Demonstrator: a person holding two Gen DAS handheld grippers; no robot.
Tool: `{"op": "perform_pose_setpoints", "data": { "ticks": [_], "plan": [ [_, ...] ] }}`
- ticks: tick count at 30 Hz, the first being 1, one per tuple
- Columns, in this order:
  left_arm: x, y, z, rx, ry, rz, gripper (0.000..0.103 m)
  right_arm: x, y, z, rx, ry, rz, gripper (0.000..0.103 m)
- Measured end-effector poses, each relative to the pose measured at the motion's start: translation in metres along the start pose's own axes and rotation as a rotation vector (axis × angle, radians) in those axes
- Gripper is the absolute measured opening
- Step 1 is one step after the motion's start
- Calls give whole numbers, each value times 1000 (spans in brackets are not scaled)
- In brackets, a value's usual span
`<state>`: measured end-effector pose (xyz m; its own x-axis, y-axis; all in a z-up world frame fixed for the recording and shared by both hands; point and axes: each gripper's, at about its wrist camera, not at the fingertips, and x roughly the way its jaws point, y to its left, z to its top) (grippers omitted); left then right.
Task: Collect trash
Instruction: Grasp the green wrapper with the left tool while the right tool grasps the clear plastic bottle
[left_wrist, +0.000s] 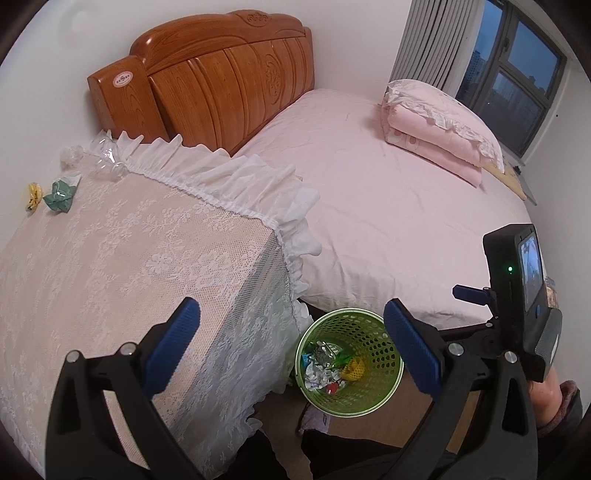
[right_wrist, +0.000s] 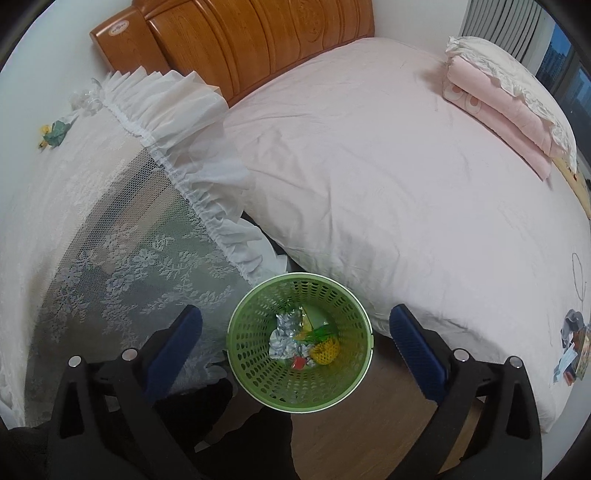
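Note:
A green perforated waste basket (left_wrist: 384, 373) (right_wrist: 258, 332) stands on the floor between the lace-covered nightstand and the bed, holding crumpled foil, a yellow foam net and small wrappers. On the nightstand's far left lie a green crumpled wrapper (left_wrist: 61, 195) (right_wrist: 57, 133), a yellow scrap (left_wrist: 34, 195) (right_wrist: 45, 130) and clear plastic pieces (left_wrist: 107, 162) (right_wrist: 83, 101). My left gripper (left_wrist: 291, 350) is open and empty above the nightstand's corner. My right gripper (right_wrist: 295, 343) is open and empty straight above the basket; its body shows in the left wrist view (left_wrist: 517, 295).
The lace cloth covers the nightstand (left_wrist: 110, 277) (right_wrist: 74, 229). The bed (left_wrist: 388, 206) (right_wrist: 388, 166) with a pink sheet has a wooden headboard (left_wrist: 221, 74) and folded pink bedding (left_wrist: 443, 133) (right_wrist: 509, 110). A window (left_wrist: 517, 74) is at the far right. Wood floor (right_wrist: 351, 424) lies below.

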<state>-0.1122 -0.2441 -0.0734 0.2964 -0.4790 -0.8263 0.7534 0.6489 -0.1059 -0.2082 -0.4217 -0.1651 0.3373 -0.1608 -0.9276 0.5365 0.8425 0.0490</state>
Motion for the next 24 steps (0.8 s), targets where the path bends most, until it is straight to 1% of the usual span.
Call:
{"op": "perform_pose_setpoints", "data": {
  "ticks": [7,12,15,20,24],
  "plan": [
    [0,9,-1,-33,2,20,95,-1,16,10,-34,-13,29,101],
    [0,17,-3,-86,1,60,95,-4,23,12,-67,-17,65,101],
    [0,30,-5,-139,-2,112,95,-5,25,13,-95,-11,87,101],
    [-6,69,-14,-286,-5,212,95,-4,35,21,-167,0,114,101],
    [-12,104,-23,-364,3,294,95,2,57,36,-236,2,147,101]
  ]
}}
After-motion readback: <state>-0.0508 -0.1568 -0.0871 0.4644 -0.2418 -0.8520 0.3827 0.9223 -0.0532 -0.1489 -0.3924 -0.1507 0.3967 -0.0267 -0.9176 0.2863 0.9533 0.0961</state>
